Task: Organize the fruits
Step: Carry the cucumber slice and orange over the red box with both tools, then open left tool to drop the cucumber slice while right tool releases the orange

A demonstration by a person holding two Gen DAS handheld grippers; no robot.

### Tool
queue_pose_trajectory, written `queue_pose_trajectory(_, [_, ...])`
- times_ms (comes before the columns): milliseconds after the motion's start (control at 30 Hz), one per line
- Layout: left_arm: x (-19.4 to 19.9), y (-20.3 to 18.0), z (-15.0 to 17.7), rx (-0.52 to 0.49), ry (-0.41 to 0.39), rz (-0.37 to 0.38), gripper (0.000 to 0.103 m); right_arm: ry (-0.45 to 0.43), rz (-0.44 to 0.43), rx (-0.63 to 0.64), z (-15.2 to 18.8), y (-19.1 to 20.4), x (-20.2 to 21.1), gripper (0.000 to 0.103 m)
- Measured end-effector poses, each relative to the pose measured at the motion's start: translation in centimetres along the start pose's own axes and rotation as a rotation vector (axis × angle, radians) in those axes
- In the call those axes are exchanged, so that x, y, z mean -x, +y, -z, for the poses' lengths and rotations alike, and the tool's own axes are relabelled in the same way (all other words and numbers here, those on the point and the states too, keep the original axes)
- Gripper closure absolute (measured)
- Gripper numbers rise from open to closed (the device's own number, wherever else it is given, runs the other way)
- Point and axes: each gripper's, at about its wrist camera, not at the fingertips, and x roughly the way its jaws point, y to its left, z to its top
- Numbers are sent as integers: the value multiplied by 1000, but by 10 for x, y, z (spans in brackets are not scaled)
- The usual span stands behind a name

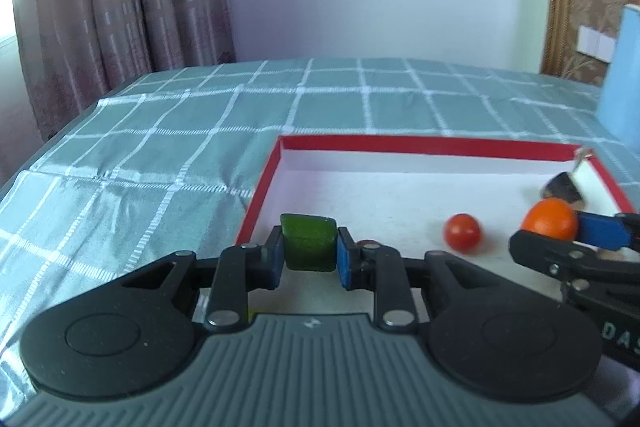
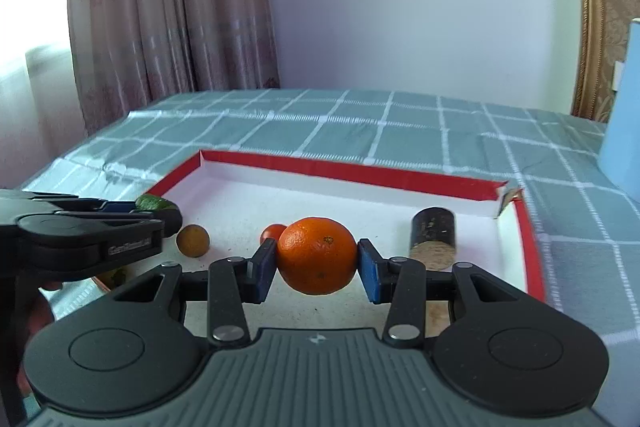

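The left tool (image 1: 308, 259) squeezes a green fruit piece (image 1: 308, 242) over the near left corner of the red box (image 1: 400, 143). The right tool (image 2: 316, 265) squeezes an orange (image 2: 317, 255) over the box's middle. A small tomato (image 1: 462, 231) lies inside the box.

White letters "DAS" show on the right gripper (image 1: 560, 227); the left gripper's (image 2: 160, 211) lettering seems unreadable.
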Motion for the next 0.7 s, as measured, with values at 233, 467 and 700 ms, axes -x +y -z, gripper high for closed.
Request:
queue_pose_trajectory(233, [-11,5,1,20,31,-2,79,36,3,7,2,1,-13,61])
queue_pose_trajectory(467, [-15,0,3,-4,21,-19,78,50,12,12,3,2,-18,61])
queue_pose_trajectory(700, [-16,2,4,11,15,-18,77,53,21,12,2,4,-19,61])
